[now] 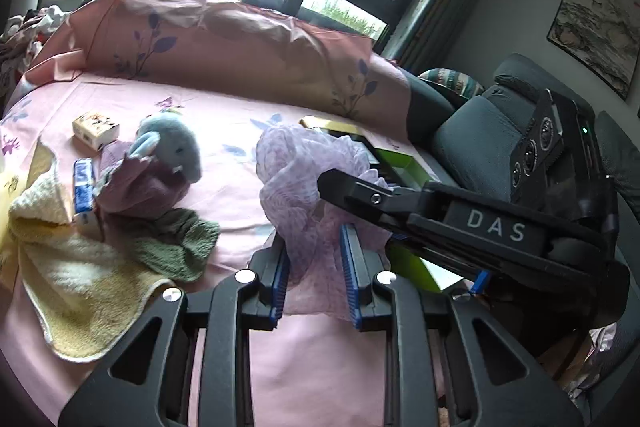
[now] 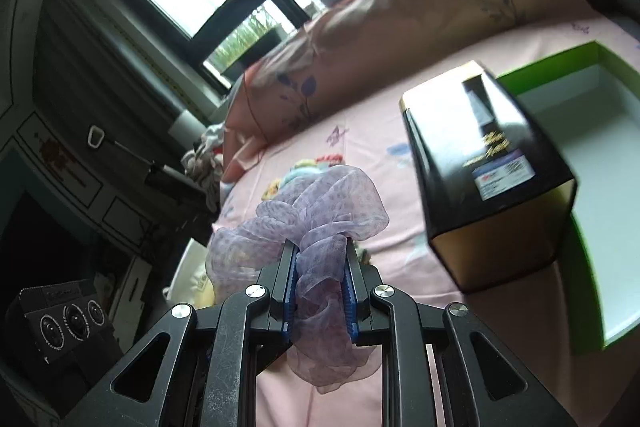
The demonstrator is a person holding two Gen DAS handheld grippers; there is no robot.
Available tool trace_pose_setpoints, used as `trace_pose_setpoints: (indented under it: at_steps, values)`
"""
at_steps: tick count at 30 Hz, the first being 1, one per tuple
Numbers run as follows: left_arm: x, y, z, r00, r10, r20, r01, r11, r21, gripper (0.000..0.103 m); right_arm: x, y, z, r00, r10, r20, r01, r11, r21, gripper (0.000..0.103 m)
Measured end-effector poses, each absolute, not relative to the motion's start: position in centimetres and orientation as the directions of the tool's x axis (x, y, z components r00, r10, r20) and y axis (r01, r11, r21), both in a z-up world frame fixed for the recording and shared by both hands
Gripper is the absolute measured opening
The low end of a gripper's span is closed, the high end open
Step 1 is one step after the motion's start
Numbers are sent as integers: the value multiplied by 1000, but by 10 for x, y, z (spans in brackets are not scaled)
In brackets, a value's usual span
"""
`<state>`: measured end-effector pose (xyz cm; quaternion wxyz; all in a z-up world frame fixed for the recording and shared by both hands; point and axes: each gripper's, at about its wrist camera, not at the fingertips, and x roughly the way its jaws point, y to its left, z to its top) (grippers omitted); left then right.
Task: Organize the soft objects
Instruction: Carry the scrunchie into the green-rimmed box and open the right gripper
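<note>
The right hand-held gripper (image 2: 319, 247) has its jaws pinched on a bunched-up sheer lilac scarf (image 2: 316, 223), which is puffing out above the fingers and dangling below them. Underneath is a bed with a pink sheet (image 2: 384, 163). Off to the right a black and gold box (image 2: 488, 171) sits tilted, beside an open green box (image 2: 600, 155) with a white inside.

Bed (image 1: 224, 115) under pink floral sheet. Far edge: long pink pillow (image 1: 240, 39) with purple leaf print. Left near: yellow towel (image 1: 76, 275), green cloth (image 1: 176, 247) overlapping its edge. Behind them: grey plush toy (image 1: 172, 147) in mauve cloth, blue packet (image 1: 83, 183), small cream box (image 1: 96, 129). Right: green-rimmed open box (image 2: 592, 155), black-and-gold carton (image 2: 488, 163) (whether it rests on sheet, unclear).
</note>
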<state>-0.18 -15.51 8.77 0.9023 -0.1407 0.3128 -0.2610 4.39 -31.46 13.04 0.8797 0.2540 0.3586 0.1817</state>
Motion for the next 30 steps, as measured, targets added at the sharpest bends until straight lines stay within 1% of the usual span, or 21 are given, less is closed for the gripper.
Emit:
trace_pose_setpoints:
  at_steps: [3, 6, 13, 18, 21, 25, 27, 30]
  values:
    - [1, -186, 103, 651, -601, -465, 448, 797, -405, 21, 34, -340, 145, 740, 421, -524, -102, 841, 532, 22]
    - [7, -221, 106, 635, -604, -481, 483, 797, -363, 21, 28, -370, 148, 780, 342, -524, -25, 854, 520, 22]
    - [22, -282, 102, 571, -648, -503, 554, 757, -346, 21, 30, -427, 145, 824, 218, -523, 110, 844, 524, 22]
    - [32, -316, 95, 557, -627, -544, 580, 763, -285, 21, 30, -459, 133, 824, 171, -540, 178, 827, 534, 22]
    - [40, -331, 88, 534, -622, -572, 590, 759, -275, 21, 37, -473, 125, 810, 148, -567, 220, 821, 527, 22]
    - [45, -343, 80, 526, -607, -595, 586, 766, -262, 21, 37, -486, 112, 799, 150, -583, 250, 798, 548, 22]
    - [48, -346, 76, 507, -612, -607, 587, 761, -277, 22, 38, -490, 108, 789, 138, -599, 274, 794, 542, 22]
    - [51, -352, 71, 450, -648, -614, 595, 730, -335, 22, 36, -494, 105, 779, 115, -617, 309, 786, 536, 22]
